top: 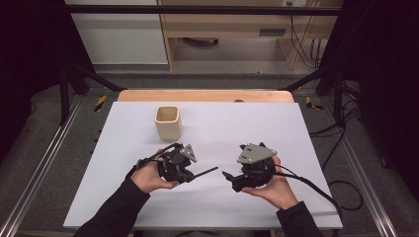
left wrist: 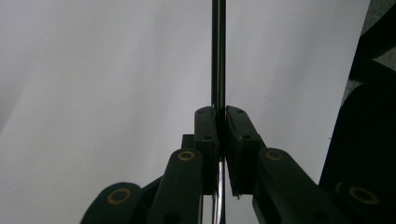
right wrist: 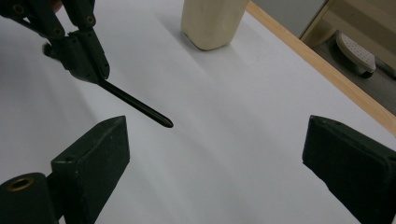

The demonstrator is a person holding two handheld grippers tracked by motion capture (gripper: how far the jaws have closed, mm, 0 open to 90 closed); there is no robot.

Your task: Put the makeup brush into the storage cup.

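A white-topped desk with a pale wood far edge stands on grey floor between black frame bars, with light wooden furniture and a white panel behind, dark at both sides

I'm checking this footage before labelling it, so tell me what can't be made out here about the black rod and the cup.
- Rod: in the left gripper view its far tip is cut off by the top edge, and its near end is hidden between the left gripper pads.
- Rod in the high view: too small to tell what it is.
- Cup: in the right gripper view the top edge cuts off its rim and inside.
- Cup in the high view: its bottom is too small to read.
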